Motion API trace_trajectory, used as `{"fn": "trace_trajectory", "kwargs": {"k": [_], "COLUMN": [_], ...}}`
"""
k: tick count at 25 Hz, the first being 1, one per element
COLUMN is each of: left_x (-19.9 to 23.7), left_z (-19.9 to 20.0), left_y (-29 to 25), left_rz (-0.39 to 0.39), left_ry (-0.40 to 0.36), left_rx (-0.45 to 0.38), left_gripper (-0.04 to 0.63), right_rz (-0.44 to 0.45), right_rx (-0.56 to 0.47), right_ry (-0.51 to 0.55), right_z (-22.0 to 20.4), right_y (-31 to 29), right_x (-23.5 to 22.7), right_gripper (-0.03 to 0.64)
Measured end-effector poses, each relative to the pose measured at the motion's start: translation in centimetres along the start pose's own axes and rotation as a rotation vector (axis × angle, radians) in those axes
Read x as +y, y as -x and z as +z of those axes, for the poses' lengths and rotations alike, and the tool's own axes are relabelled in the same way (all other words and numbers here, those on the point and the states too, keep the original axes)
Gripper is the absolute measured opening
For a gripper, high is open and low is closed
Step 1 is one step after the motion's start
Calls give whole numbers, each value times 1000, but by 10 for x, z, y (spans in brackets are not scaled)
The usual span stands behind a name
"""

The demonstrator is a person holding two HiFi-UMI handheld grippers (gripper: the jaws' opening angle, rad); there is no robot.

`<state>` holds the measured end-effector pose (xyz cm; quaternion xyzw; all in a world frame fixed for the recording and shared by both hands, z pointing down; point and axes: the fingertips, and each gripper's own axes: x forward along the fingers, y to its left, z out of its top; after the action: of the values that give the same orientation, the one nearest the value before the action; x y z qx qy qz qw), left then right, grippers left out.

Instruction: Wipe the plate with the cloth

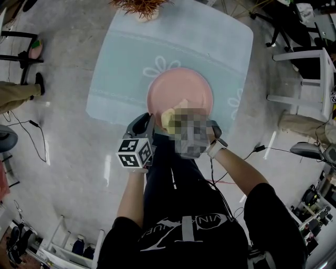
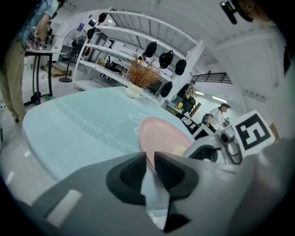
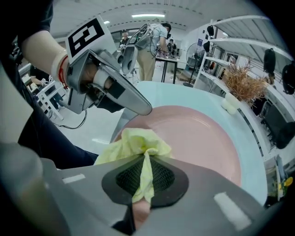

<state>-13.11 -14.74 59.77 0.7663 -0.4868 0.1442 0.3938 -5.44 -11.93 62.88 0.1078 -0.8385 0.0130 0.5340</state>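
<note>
- Floor (image 1: 68, 131): pale grey and glossy, with cables trailing over it; it surrounds the bench on all sides.
- Bench (image 1: 121, 68): rounded top under a pale teal covering with a white flower and chain print. It carries the plate and the dried plant.
- Shelving (image 2: 138, 50): white, standing behind the bench in the left gripper view, with black hats (image 2: 150, 48) hung along it.
- Plate (image 1: 181, 89): pink, round and shallow. It lies flat on the bench at the edge nearest the person.
- Left gripper (image 2: 150, 159): grey, bearing a black-and-white marker cube (image 1: 135, 153). Its fingers stand narrow, nipped on the plate's near rim, which runs down into the slit between the two dark pads. In the head view it sits at the plate's near-left edge.
- Right gripper (image 3: 146, 177): grey, with the fingers pressed together on the cloth, a strip of which runs down between the meshed pads. The head view largely hides it under a mosaic patch.
- Dried plant (image 1: 142, 6): brown, spiky sprigs in a small cream pot, at the far edge of the bench and well apart from the plate.
- Cloth (image 3: 133, 143): pale yellow and bunched. It is held by the right gripper and rests on the plate's near edge, just beside the left gripper's tip.
</note>
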Motion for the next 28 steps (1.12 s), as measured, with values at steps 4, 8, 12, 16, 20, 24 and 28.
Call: {"fn": "trace_trajectory", "kwargs": {"k": [4, 8, 12, 16, 20, 24, 28], "left_x": [-1, 1, 1, 2, 2, 2, 4], "left_z": [0, 0, 1, 0, 1, 2, 2], "left_y": [0, -1, -1, -1, -2, -2, -2], "left_rz": [-5, -19, -20, -20, -25, -25, -22], "left_ry": [-4, -17, -30, -32, -36, -37, -40], "left_rx": [3, 13, 15, 12, 14, 16, 15], "left_gripper": [0, 0, 0, 0, 0, 0, 0], "right_rz": [-17, -57, -101, -156, -203, -255, -302], "right_rx": [-38, -63, -75, -76, -73, -60, -25], "right_ry": [93, 191, 259, 263, 240, 168, 85], "right_z": [27, 50, 65, 71, 68, 58, 43], "right_y": [-12, -26, -35, -41, -41, -38, -34], "right_x": [-9, -27, -51, -78, -101, -122, -143], "right_gripper": [25, 25, 25, 25, 25, 25, 25]}}
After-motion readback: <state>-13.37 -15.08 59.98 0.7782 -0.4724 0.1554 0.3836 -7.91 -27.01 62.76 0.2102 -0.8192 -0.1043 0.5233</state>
